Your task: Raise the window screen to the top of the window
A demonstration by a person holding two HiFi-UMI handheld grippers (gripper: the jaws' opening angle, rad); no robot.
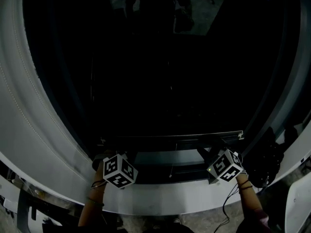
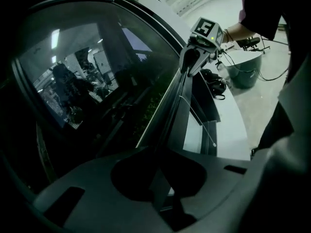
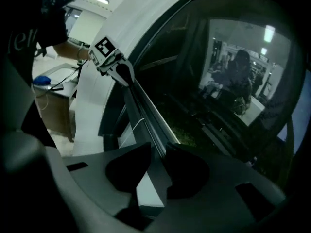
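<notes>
Here, left gripper (image 2: pixel 158 177) and right gripper (image 3: pixel 155 165) clamp the dark, thin-railed window screen (image 1: pixel 170 138).

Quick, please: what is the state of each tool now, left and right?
Left tool: shut on the screen's bottom rail.
Right tool: shut on the same rail.
</notes>
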